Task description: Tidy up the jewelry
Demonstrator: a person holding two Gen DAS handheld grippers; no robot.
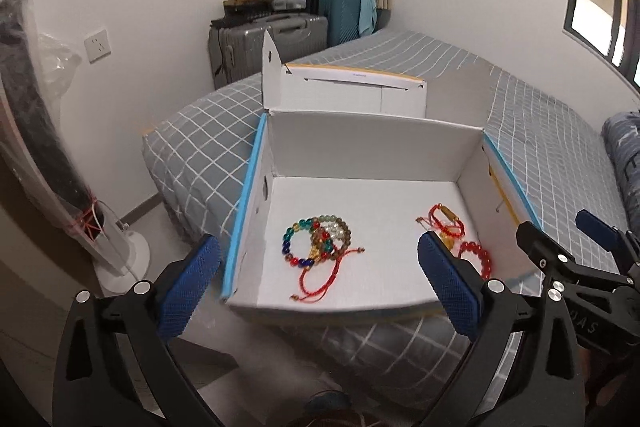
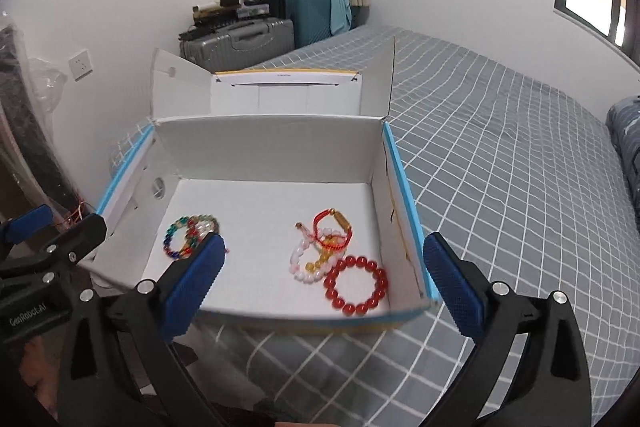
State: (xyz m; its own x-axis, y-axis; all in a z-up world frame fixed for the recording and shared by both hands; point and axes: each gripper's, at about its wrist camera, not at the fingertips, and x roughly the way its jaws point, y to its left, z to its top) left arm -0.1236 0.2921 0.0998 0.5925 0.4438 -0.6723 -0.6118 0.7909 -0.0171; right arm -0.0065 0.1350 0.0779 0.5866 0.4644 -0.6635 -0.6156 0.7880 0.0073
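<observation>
left gripper (image 1: 318, 277) jaws gaping, empty | right gripper (image 2: 326, 273) jaws gaping, empty | bracelets lying in cardboard box (image 2: 272, 151) on bed (image 2: 500, 163)

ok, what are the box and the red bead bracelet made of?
Box: looks like thin folded cardboard, matte white inside, with creased flaps and blue edge trim. Red bead bracelet: glossy, translucent round beads, probably glass or resin; the pictures cannot settle which.
</observation>
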